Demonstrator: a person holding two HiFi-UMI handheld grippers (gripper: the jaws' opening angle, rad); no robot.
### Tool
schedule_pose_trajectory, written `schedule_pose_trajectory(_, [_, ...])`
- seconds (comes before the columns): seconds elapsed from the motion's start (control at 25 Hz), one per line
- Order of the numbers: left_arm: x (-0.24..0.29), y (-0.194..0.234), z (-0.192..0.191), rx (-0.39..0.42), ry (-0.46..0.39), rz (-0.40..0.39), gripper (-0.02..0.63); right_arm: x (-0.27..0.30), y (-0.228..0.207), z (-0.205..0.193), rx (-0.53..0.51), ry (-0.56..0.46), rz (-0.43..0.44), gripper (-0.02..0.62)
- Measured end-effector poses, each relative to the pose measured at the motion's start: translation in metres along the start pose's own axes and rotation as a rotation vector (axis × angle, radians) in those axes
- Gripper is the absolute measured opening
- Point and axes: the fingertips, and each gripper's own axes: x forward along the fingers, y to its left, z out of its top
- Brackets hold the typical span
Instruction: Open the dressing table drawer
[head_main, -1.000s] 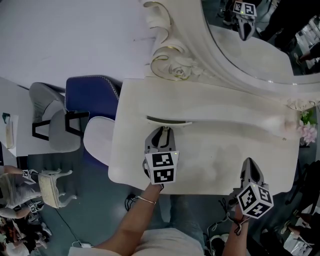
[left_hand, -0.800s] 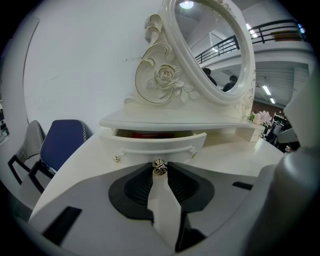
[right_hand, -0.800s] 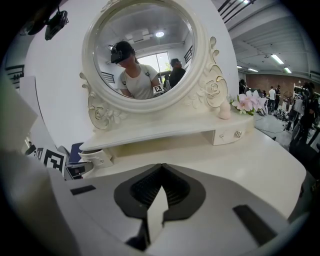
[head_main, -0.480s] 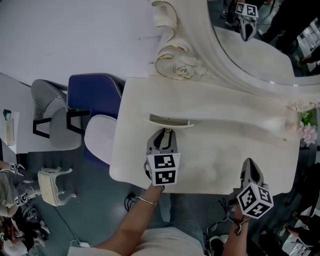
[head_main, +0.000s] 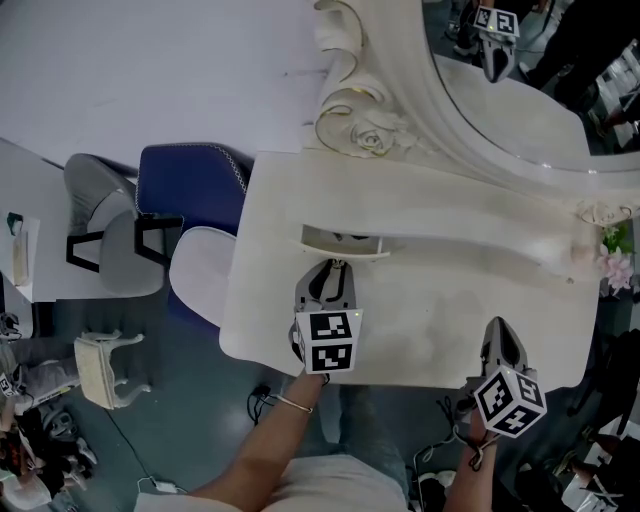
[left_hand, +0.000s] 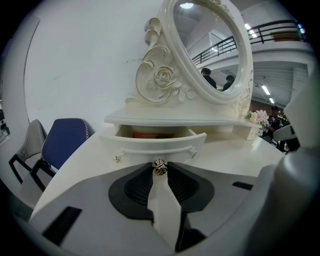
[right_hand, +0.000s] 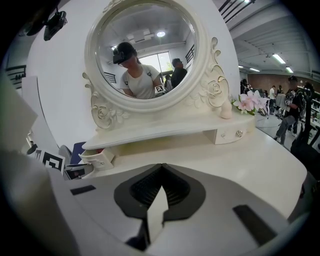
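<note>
Drawer (head_main: 343, 246) of the dressing table (head_main: 440, 310) stands partly pulled out in the head view, with a dark slot behind its curved front. It lies directly ahead of the left claw (head_main: 330, 264), whose tips reach that front. The right claw (head_main: 499, 330) hangs at the table's near edge, and the drawer is well apart from it, ahead and to its left. Beyond both claws rises the oval mirror (head_main: 520, 90), and a blue chair (head_main: 190, 185) stands off to the left of the left claw. In the left gripper view, the left claw (left_hand: 160, 169) has its two jaws clamped on the small metal knob (left_hand: 159, 167) at the middle of the drawer (left_hand: 155, 145). Just past the tips, the gap under the shelf shows something red (left_hand: 150, 134) inside. In the right gripper view, the right claw (right_hand: 160, 187) has its jaws closed together with nothing between them. The open drawer (right_hand: 97, 159) sits ahead and to its left. A second small drawer (right_hand: 231, 134), shut, sits ahead to the right below the pink flowers (right_hand: 248, 102).
</note>
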Motion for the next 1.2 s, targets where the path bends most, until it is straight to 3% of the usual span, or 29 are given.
schedule_pose_trajectory(1.2, [-0.017, -0.001, -0.013, -0.004, -0.002, 0.016, 0.106, -0.007, 0.005, -0.004, -0.018, -0.004, 0.026, 0.008])
